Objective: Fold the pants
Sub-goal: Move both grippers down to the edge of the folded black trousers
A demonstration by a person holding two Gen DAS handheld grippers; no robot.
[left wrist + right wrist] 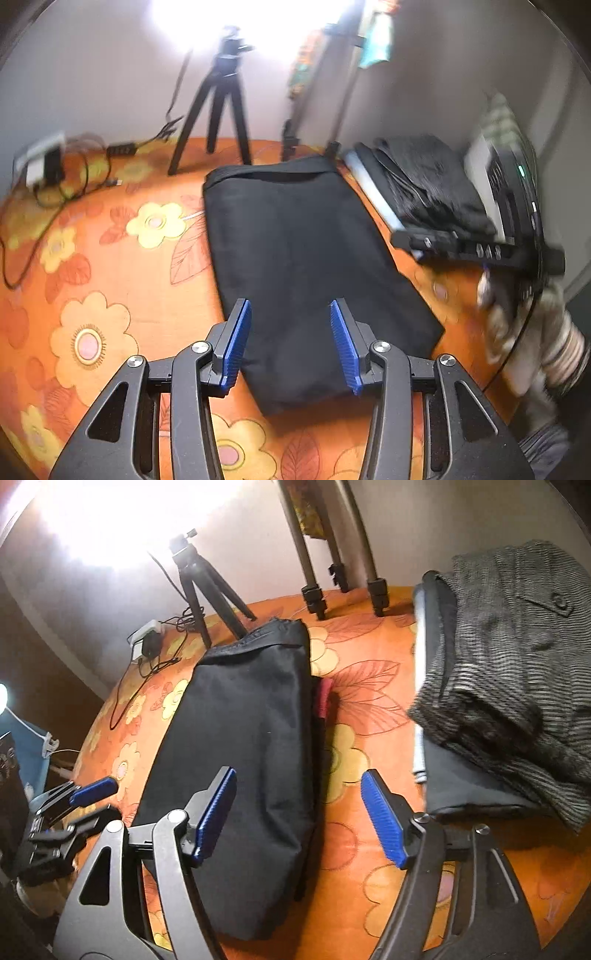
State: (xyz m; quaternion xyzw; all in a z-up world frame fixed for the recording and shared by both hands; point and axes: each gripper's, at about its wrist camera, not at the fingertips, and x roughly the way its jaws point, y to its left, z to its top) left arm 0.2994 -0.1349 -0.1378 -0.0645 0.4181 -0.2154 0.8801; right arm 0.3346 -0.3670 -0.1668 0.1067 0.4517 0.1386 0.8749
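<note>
Black pants (295, 251) lie folded lengthwise as a long strip on the orange floral cloth (110, 258), waistband at the far end. They also show in the right wrist view (243, 760). My left gripper (290, 306) is open and empty, hovering above the near end of the pants. My right gripper (299, 775) is open and empty above the pants' right edge. The left gripper (92, 792) appears at the left edge of the right wrist view. The right gripper (480, 251) shows blurred at the right of the left wrist view.
A stack of folded clothes (509, 686), grey striped on top, lies at the right (428, 188). A small black tripod (218, 110) and larger tripod legs (321, 594) stand at the back. A charger and cables (48, 166) lie at the far left. A reddish item (324, 698) peeks beside the pants.
</note>
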